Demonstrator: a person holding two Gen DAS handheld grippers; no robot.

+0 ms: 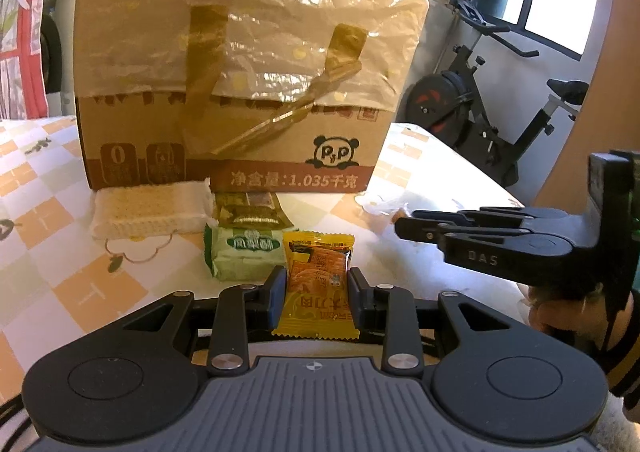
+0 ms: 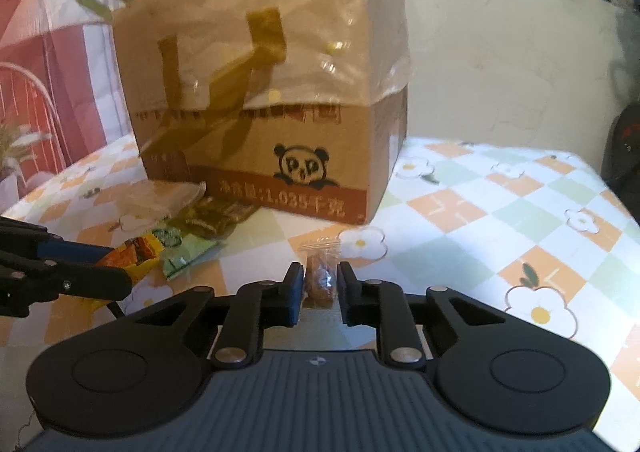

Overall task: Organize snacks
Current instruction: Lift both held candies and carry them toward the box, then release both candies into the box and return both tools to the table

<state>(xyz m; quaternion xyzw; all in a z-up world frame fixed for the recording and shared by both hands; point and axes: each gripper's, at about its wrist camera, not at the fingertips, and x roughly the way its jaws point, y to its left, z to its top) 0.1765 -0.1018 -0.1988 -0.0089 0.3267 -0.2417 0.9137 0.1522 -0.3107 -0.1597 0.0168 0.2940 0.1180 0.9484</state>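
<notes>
Left tool (image 1: 317, 284) pinching the yellow-orange snack packet (image 1: 316, 284) between both fingers, packet low over the bench (image 1: 80, 292). Right tool (image 2: 318, 284) pinching a small clear-wrapped brown candy (image 2: 320, 276), also low over the checked flower-print cloth. Just beyond the yellow packet: green snack packet (image 1: 244, 252), touching or nearly so. Behind that, a dark olive packet (image 1: 252, 207), with a pale wafer pack (image 1: 148, 207) beside it on the left. Farthest, a cardboard box (image 1: 240, 139) with panda logo, top draped in clear plastic with taped strips. Exercise bike (image 1: 492, 103) off the bench, right background.
</notes>
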